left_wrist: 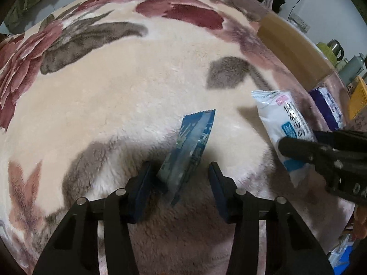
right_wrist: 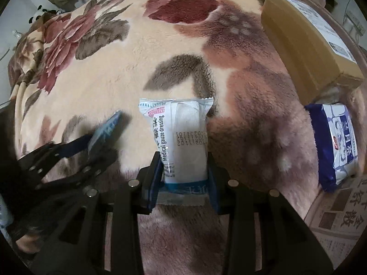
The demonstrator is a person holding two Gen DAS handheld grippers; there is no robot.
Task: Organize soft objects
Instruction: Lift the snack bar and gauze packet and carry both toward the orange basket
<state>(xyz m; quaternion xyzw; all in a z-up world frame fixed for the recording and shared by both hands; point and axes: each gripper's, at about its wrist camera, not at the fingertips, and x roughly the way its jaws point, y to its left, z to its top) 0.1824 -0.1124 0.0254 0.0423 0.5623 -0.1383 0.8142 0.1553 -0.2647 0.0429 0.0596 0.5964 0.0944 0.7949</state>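
Note:
My left gripper (left_wrist: 181,169) is open above the floral fleece blanket (left_wrist: 114,96). A thin blue packet (left_wrist: 190,144) stands on edge between the fingers, leaning against the left finger (left_wrist: 144,183) and apart from the right one. My right gripper (right_wrist: 183,160) is shut on a white medical gauze pack (right_wrist: 181,137) and holds it just above the blanket. The gauze pack (left_wrist: 284,123) and right gripper also show at the right of the left wrist view. The left gripper and blue packet (right_wrist: 107,128) show at the left of the right wrist view.
A blue and white tissue pack (right_wrist: 337,144) lies at the right on the blanket. A cardboard box (right_wrist: 305,34) lies beyond it at the far right. A newspaper (right_wrist: 339,224) lies at the lower right. Clothes, a kettle and a yellow crate (left_wrist: 357,96) sit past the bed edge.

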